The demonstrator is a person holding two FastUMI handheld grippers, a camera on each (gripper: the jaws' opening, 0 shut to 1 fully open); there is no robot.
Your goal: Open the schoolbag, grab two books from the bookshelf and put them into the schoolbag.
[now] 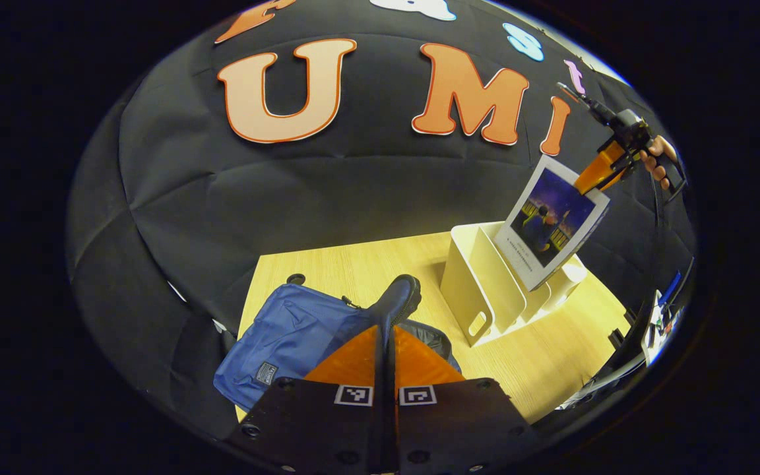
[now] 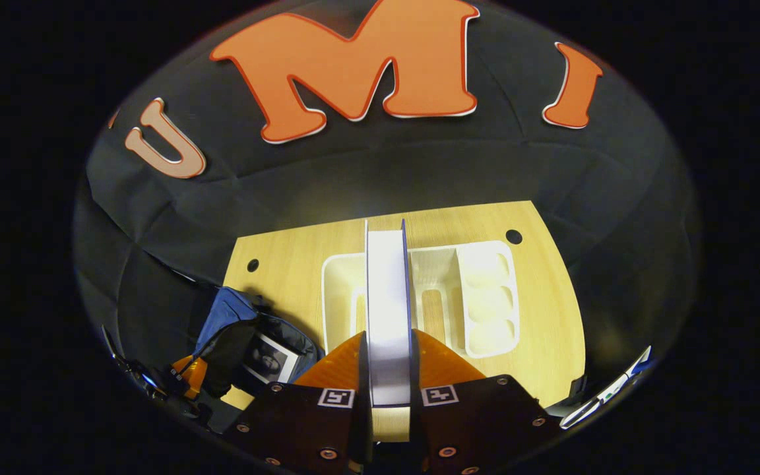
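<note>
Over the desk [image 2: 287,257], your right gripper [image 2: 388,369] jaws clamp a stiff, slim book [image 2: 386,297] by its edge, light but liable to swing, while your left gripper [image 1: 385,343] jaws pinch the soft schoolbag [image 1: 287,336].

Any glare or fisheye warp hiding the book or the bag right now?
Right gripper view: the book's page edge is washed out by glare, and the schoolbag sits dim at the warped rim. Left gripper view: book cover evenly lit and readable; table edge bows.

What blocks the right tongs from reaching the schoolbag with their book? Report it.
Probably nothing: the right tongs hold the book clear above the bookshelf, and the left tongs hold the schoolbag open, another book lying inside.
</note>
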